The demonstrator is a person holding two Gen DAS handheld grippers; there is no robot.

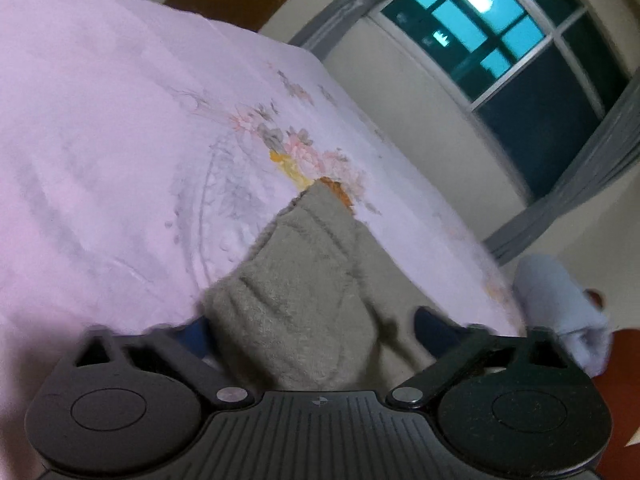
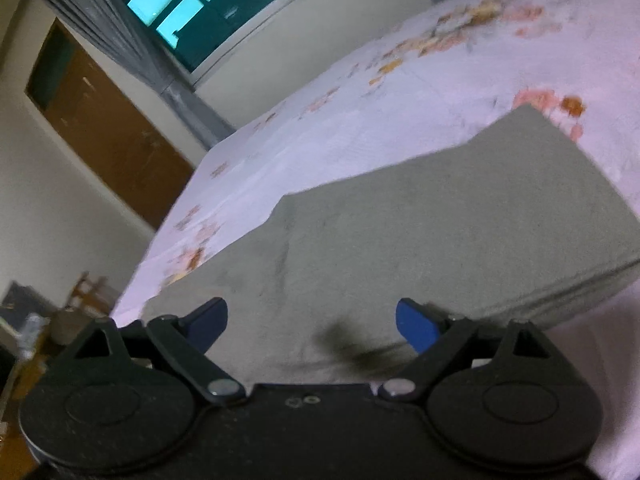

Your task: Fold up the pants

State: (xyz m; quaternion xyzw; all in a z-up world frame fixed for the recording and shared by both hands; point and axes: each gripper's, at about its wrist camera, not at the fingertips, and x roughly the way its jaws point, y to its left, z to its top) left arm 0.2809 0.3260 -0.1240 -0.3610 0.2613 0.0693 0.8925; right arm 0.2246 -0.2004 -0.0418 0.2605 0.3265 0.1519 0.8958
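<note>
Grey fleecy pants (image 2: 420,216) lie on a bed with a pale pink flowered sheet (image 2: 360,112). In the right wrist view they lie flat as a broad folded slab, and my right gripper (image 2: 312,326) hovers open just over their near edge, blue pads (image 2: 416,324) wide apart and empty. In the left wrist view a bunched part of the pants (image 1: 296,292) rises between the fingers of my left gripper (image 1: 312,332). The fingers stand wide apart, with the cloth hiding most of the left pad; the right pad (image 1: 432,328) shows dark beside the cloth.
The sheet (image 1: 120,140) fills the left wrist view. A window (image 1: 500,40) with grey curtains and a brown door (image 2: 112,120) are behind. A pale blue garment (image 1: 560,304) lies at the bed's edge. A wooden chair (image 2: 88,292) stands on the floor.
</note>
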